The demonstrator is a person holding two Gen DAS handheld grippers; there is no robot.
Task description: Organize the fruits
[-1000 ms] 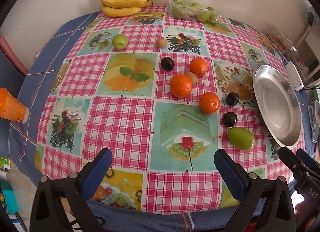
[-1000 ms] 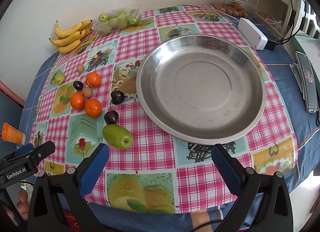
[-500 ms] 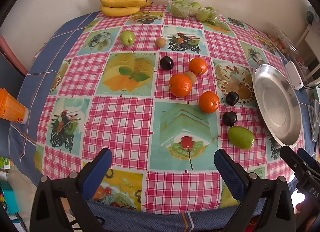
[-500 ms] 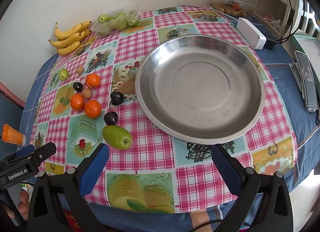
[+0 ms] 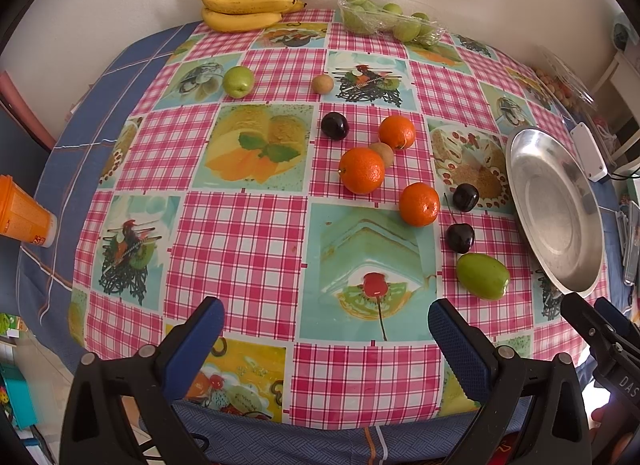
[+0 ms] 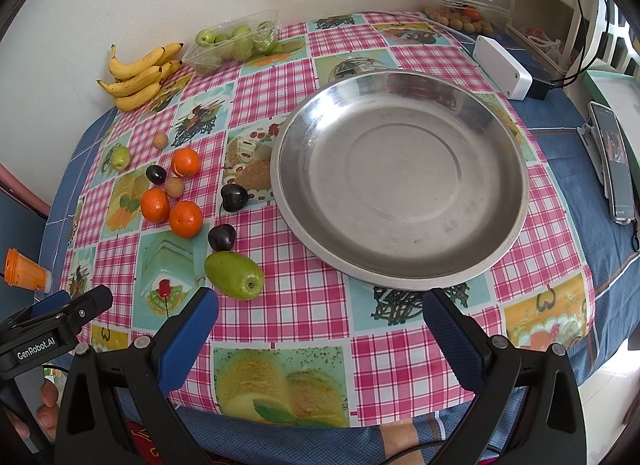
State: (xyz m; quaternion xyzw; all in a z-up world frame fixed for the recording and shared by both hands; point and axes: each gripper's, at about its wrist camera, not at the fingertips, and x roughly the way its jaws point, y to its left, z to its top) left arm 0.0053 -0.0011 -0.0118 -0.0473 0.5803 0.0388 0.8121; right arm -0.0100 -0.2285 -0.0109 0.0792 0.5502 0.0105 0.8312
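Note:
Loose fruit lies on the checked tablecloth: three oranges [image 5: 362, 170], dark plums [image 5: 460, 237], two small brown fruits [image 5: 322, 84], a small green apple [image 5: 238, 81] and a large green fruit [image 5: 483, 276] [image 6: 234, 275]. An empty steel plate [image 6: 400, 181] [image 5: 556, 209] sits to their right. My left gripper [image 5: 326, 327] hovers open over the table's near edge, well short of the fruit. My right gripper [image 6: 318, 315] is open too, in front of the plate, with the large green fruit just beyond its left finger.
Bananas [image 5: 250, 1] and a clear pack of green fruit [image 5: 390, 21] stand at the back by the wall. An orange cup [image 5: 22, 211] is at the far left edge. A white box [image 6: 502, 67], a phone [image 6: 614, 161] and another fruit pack [image 6: 460, 13] lie right.
Both views have shifted only slightly; the left camera has drifted a little, so the small green apple sits further right in view. No fruit has moved and both grippers stay open.

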